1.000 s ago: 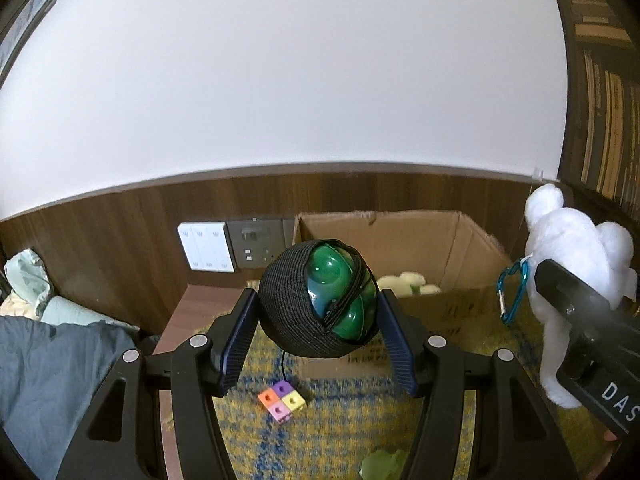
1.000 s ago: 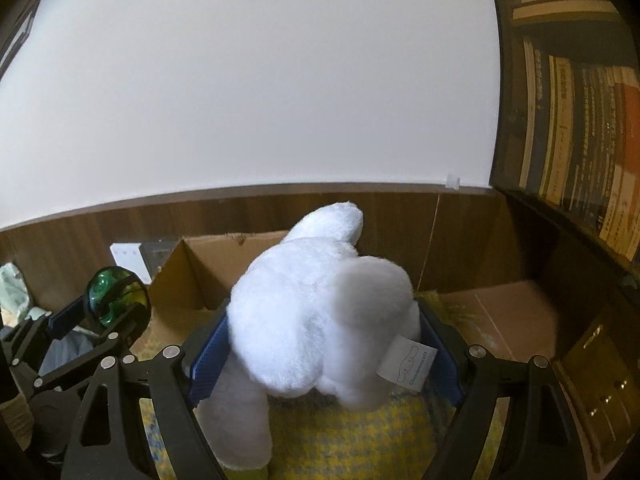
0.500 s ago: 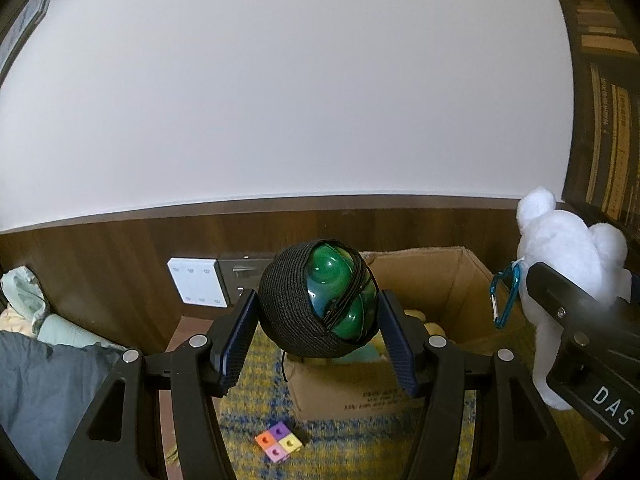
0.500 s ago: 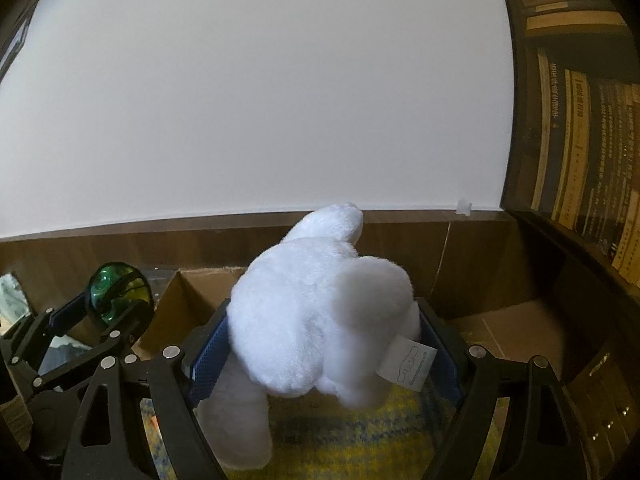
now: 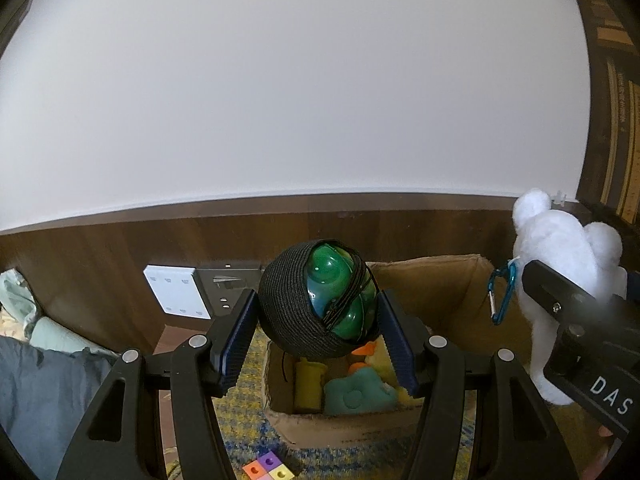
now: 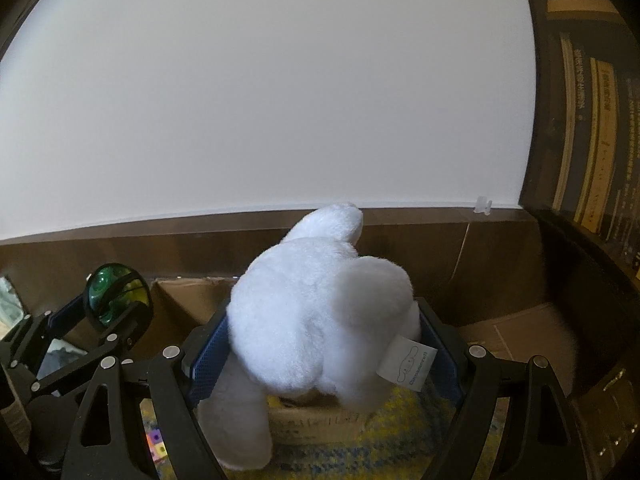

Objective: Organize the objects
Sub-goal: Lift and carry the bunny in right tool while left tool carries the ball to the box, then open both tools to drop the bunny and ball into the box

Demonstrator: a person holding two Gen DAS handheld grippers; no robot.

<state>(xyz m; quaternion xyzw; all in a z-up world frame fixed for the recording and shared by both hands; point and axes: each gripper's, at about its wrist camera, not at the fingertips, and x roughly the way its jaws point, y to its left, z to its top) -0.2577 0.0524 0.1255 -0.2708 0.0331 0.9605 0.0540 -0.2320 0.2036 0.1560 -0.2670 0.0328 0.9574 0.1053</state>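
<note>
- We held the left gripper point(image 5: 318, 320) clamped on a green ball point(image 5: 340, 300), which was wrapped partly in a black knitted sleeve with a thin black cord across its front; both blue pads pressed on its sides.
- The ball hung in the air above the near part of an open cardboard box point(image 5: 440, 292), and a black cord dangled from it towards the box.
- Inside the box we could see a yellow cylinder point(image 5: 309, 384), a teal plush piece point(image 5: 354, 390) and a yellow duck toy with an orange bill point(image 5: 374, 354), lying close together.
- The box stood on a yellow and blue checked rug point(image 5: 240, 432), against a wood-panelled wall bearing a white switch plate point(image 5: 176, 291).
- On the rug in front of the box lay a small block of coloured cubes point(image 5: 269, 468), apart from the box.
- We held the right gripper point(image 6: 322, 354) closed on a white plush toy point(image 6: 316, 320), its blue pads pressing into the fur on either side, with a white label hanging from the toy at the right.
- The plush toy was off the ground over the box, one limb hanging down in front of the near wall.
- In the left wrist view a blue carabiner point(image 5: 503, 292) hung at the toy's side.
- Grey-blue bedding point(image 5: 36, 392) lay at the far left.
</note>
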